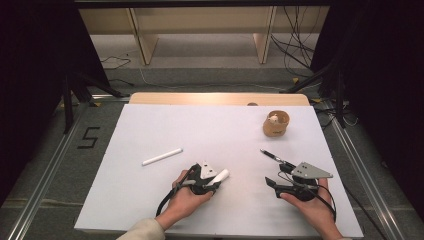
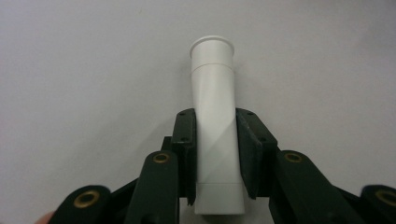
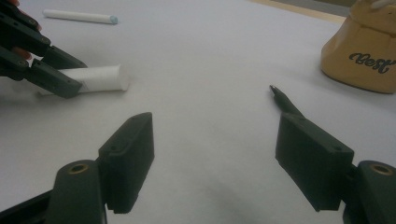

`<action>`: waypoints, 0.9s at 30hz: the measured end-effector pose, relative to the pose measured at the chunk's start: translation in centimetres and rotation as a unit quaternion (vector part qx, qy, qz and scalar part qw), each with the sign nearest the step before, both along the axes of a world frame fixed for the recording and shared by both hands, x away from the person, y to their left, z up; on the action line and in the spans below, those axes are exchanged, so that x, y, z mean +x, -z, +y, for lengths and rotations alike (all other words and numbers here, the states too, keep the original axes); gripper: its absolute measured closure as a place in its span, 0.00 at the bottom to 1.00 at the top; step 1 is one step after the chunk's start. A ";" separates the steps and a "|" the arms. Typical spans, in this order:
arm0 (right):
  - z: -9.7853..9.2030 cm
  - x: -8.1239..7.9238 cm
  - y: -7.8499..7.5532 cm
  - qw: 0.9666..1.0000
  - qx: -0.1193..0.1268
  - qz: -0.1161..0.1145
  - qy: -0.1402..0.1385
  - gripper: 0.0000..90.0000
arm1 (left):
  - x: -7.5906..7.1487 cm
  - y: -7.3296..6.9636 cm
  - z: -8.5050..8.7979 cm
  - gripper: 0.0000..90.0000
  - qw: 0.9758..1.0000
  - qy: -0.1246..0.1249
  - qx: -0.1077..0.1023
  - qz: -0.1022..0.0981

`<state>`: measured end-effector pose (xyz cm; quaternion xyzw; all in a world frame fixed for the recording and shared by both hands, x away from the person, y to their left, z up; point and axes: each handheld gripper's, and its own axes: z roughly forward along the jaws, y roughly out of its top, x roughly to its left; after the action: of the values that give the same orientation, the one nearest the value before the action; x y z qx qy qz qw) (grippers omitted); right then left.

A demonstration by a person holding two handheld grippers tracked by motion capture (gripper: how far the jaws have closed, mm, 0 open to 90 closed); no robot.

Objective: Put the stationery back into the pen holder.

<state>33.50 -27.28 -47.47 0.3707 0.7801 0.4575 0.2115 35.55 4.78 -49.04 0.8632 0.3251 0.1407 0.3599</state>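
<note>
White tube clamped in the left gripper, flared end pointing away from the hand.

The left gripper (image 2: 217, 154) pinches the white tube (image 2: 215, 126) lengthwise between its pads, along the jaws. The right gripper (image 3: 215, 158) stands apart, holding nothing; one black pen (image 3: 285, 103) lies past its fingertips. One white stick (image 1: 162, 156), one tan cup (image 1: 276, 124).

Right claw (image 3: 215, 154) jaws wide apart over white table (image 3: 201, 60), nothing between. Black pen (image 3: 285, 103) just past right jaw. Tan cup (image 3: 366, 51) top right. Left claw (image 3: 70, 86) at left, clamped on white tube (image 3: 100, 78). White stick (image 3: 79, 17) far back, well apart.
</note>
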 end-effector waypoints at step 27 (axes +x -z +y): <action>2.5 0.9 0.1 0.998 0.059 0.034 -0.013 0.35 | -0.5 -0.6 -0.3 0.78 0.998 0.003 -0.044 -0.042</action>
<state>34.38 -24.81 -47.56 0.3875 0.7634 0.4924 0.1570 35.10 4.52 -48.43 0.8409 0.3128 0.1611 0.4112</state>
